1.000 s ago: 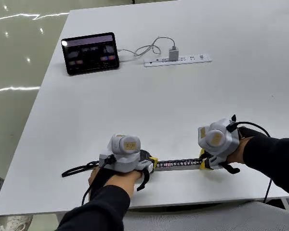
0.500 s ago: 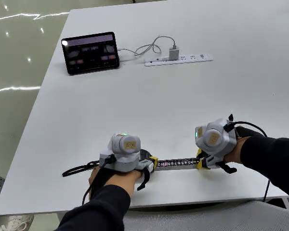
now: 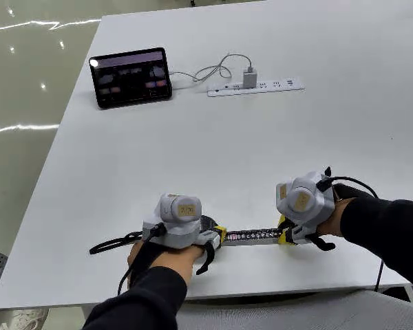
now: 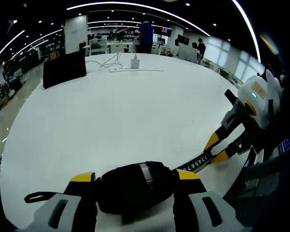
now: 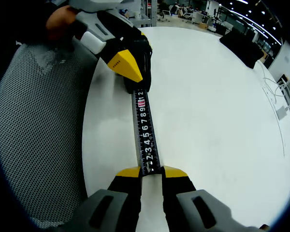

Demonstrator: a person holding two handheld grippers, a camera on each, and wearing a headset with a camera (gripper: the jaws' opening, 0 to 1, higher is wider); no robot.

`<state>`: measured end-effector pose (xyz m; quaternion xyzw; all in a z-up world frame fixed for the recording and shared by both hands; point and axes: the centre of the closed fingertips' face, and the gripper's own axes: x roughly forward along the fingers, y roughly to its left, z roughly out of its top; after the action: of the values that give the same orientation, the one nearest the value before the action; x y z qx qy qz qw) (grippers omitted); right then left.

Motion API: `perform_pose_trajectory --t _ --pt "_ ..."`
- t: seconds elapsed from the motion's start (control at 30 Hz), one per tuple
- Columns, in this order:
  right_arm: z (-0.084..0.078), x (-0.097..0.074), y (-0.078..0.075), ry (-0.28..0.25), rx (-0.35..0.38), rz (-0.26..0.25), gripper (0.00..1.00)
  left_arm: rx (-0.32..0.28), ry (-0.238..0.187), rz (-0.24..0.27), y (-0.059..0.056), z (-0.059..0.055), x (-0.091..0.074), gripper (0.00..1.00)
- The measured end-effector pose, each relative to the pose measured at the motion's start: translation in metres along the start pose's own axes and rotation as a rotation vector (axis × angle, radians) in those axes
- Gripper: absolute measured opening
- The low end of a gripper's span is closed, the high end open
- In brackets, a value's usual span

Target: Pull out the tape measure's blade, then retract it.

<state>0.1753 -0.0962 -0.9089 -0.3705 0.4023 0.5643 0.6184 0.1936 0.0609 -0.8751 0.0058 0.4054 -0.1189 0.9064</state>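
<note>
Both clamped: L gripper (image 4: 135,176) on tape measure (image 4: 121,192), R gripper (image 5: 152,172) on blade (image 5: 144,130) tip; blade partly out; retract pending.

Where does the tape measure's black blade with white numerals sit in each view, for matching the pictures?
Head view: the black blade lies low centre, left of the right gripper.
Left gripper view: lower right, running from the black tape case to the right gripper.
Right gripper view: centre, running up from the right gripper's tips to the black tape case.
Shared landmark: the black tablet.
</note>
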Motion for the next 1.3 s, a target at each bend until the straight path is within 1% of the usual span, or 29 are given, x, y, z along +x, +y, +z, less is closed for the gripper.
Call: perform_pose_trajectory --t 0.4,0.87,1.3 --pt "0.004 0.002 0.000 -0.003 -0.003 0.004 0.11 0.001 0.000 -0.001 0.000 0.000 0.000 0.60" --pt "0.011 0.005 0.001 -0.027 -0.004 0.006 0.11 0.000 0.000 -0.001 0.000 0.000 0.000 0.60" --pt "0.017 0.008 0.003 -0.025 -0.005 0.008 0.11 0.000 0.000 -0.001 0.000 0.000 0.000 0.60"
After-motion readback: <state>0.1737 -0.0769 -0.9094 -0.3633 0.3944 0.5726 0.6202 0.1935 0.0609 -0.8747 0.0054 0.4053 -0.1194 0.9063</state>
